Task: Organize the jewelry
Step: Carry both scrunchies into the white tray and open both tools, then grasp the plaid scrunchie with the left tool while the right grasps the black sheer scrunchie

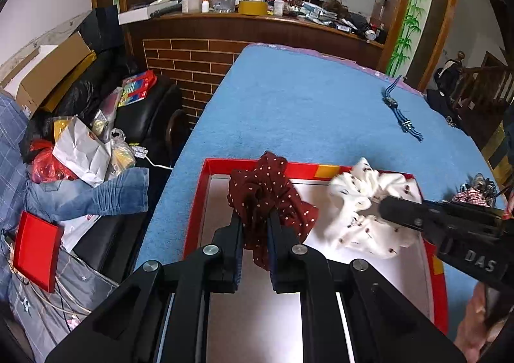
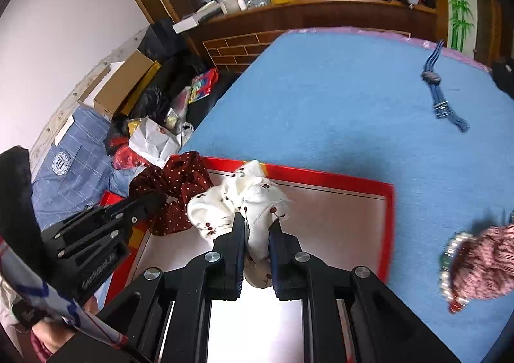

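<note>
My left gripper point(image 1: 256, 218) is shut on a dark red polka-dot scrunchie point(image 1: 270, 189) and holds it over the red-rimmed tray point(image 1: 225, 165). My right gripper point(image 2: 257, 221) is shut on a white cherry-print scrunchie point(image 2: 244, 199) over the same tray point(image 2: 353, 180). In the left wrist view the white scrunchie point(image 1: 369, 209) hangs from the right gripper point(image 1: 382, 205) at the tray's right side. In the right wrist view the red scrunchie point(image 2: 173, 183) and the left gripper point(image 2: 157, 199) are at the tray's left edge.
A blue striped watch point(image 1: 398, 109) point(image 2: 440, 90) lies far right on the blue tablecloth point(image 1: 305, 99). A pink checked scrunchie with a bead bracelet point(image 2: 475, 263) lies right of the tray. A cluttered sofa point(image 1: 96, 138) stands left of the table.
</note>
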A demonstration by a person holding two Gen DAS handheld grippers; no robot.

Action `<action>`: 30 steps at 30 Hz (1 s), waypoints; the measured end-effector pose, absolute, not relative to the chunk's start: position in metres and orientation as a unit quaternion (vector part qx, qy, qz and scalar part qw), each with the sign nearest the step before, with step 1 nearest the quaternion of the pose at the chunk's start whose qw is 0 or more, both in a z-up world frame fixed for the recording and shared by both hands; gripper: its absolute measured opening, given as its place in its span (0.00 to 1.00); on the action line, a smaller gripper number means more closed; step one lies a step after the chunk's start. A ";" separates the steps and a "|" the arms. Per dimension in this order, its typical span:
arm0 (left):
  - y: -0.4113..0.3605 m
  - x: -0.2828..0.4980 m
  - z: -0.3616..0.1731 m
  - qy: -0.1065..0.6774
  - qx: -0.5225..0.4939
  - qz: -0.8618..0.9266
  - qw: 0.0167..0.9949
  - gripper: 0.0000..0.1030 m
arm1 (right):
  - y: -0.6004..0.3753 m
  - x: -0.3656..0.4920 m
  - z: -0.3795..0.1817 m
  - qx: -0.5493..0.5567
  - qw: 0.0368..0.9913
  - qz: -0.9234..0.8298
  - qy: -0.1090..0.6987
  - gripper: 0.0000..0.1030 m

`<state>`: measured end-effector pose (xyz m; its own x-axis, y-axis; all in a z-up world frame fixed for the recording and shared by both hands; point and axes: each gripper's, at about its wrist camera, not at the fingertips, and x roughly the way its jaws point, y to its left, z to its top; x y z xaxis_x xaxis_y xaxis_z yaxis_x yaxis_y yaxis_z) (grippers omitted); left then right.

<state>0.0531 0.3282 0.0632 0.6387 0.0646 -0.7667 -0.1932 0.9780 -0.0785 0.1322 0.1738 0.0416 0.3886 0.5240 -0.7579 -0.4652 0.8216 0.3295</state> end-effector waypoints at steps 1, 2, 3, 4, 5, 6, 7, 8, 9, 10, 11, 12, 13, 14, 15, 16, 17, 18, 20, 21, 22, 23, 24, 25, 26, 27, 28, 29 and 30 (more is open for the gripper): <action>0.330 0.054 0.062 0.420 -0.077 0.072 0.901 0.12 | 0.179 0.135 0.039 0.027 0.834 0.294 0.467 0.15; 0.332 0.055 0.059 0.422 -0.077 0.073 0.900 0.12 | 0.184 0.140 0.035 0.021 0.834 0.289 0.469 0.15; 0.333 0.056 0.057 0.424 -0.077 0.074 0.900 0.12 | 0.188 0.143 0.033 0.020 0.834 0.286 0.471 0.15; 0.335 0.057 0.055 0.425 -0.080 0.074 0.899 0.12 | 0.191 0.146 0.030 0.017 0.835 0.282 0.472 0.16; 0.336 0.057 0.054 0.425 -0.081 0.075 0.898 0.12 | 0.193 0.149 0.025 0.013 0.835 0.275 0.475 0.17; 0.337 0.058 0.053 0.427 -0.082 0.076 0.897 0.13 | 0.195 0.151 0.024 0.010 0.835 0.272 0.478 0.17; 0.338 0.058 0.051 0.426 -0.084 0.078 0.897 0.13 | 0.196 0.154 0.020 0.007 0.835 0.266 0.481 0.17; 0.339 0.058 0.051 0.425 -0.084 0.080 0.898 0.14 | 0.197 0.156 0.016 0.007 0.833 0.265 0.485 0.17; 0.339 0.058 0.051 0.424 -0.084 0.081 0.898 0.16 | 0.197 0.156 0.014 0.008 0.832 0.265 0.488 0.17; 0.339 0.056 0.051 0.423 -0.083 0.080 0.899 0.19 | 0.196 0.156 0.014 0.009 0.831 0.264 0.489 0.17; 0.339 0.056 0.051 0.422 -0.082 0.081 0.899 0.21 | 0.195 0.157 0.014 0.009 0.831 0.264 0.489 0.21; 0.339 0.055 0.052 0.421 -0.081 0.082 0.900 0.24 | 0.195 0.157 0.015 0.010 0.832 0.265 0.488 0.25; 0.339 0.055 0.054 0.419 -0.083 0.084 0.900 0.31 | 0.193 0.156 0.018 0.013 0.833 0.265 0.486 0.34; 0.340 0.054 0.055 0.416 -0.084 0.085 0.901 0.33 | 0.191 0.155 0.021 0.017 0.834 0.267 0.482 0.41; 0.340 0.053 0.057 0.414 -0.084 0.086 0.902 0.33 | 0.190 0.154 0.024 0.018 0.837 0.268 0.477 0.43; 0.340 0.052 0.060 0.413 -0.083 0.088 0.903 0.33 | 0.189 0.152 0.028 0.015 0.840 0.269 0.472 0.43; 0.340 0.051 0.063 0.411 -0.083 0.090 0.903 0.33 | 0.187 0.150 0.032 0.014 0.842 0.269 0.467 0.43; 0.340 0.050 0.065 0.409 -0.084 0.090 0.904 0.33 | 0.184 0.147 0.036 0.015 0.844 0.271 0.462 0.43; 0.338 0.047 0.072 0.403 -0.085 0.091 0.907 0.33 | 0.173 0.141 0.046 0.025 0.847 0.276 0.453 0.43; 0.336 0.044 0.076 0.399 -0.083 0.091 0.908 0.33 | 0.169 0.138 0.049 0.029 0.848 0.279 0.450 0.43; 0.333 0.042 0.080 0.395 -0.082 0.091 0.910 0.33 | 0.163 0.133 0.053 0.034 0.849 0.282 0.445 0.43; 0.327 0.040 0.086 0.390 -0.079 0.088 0.913 0.33 | 0.155 0.126 0.059 0.039 0.853 0.285 0.436 0.43; 0.323 0.039 0.089 0.388 -0.077 0.086 0.914 0.33 | 0.150 0.122 0.062 0.040 0.856 0.284 0.431 0.43; 0.315 0.037 0.093 0.385 -0.073 0.082 0.917 0.33 | 0.140 0.115 0.067 0.045 0.860 0.283 0.423 0.43; 0.310 0.037 0.096 0.384 -0.071 0.079 0.917 0.33 | 0.134 0.112 0.070 0.048 0.861 0.284 0.419 0.43; 0.302 0.037 0.099 0.382 -0.066 0.074 0.919 0.33 | 0.128 0.107 0.072 0.053 0.863 0.283 0.416 0.43; 0.292 0.037 0.102 0.380 -0.061 0.068 0.920 0.33 | 0.116 0.103 0.075 0.061 0.865 0.281 0.412 0.43; 0.281 0.038 0.104 0.379 -0.056 0.062 0.922 0.33 | 0.106 0.100 0.076 0.067 0.865 0.278 0.412 0.43; 0.269 0.039 0.106 0.379 -0.052 0.054 0.922 0.33 | 0.097 0.097 0.077 0.074 0.865 0.276 0.412 0.43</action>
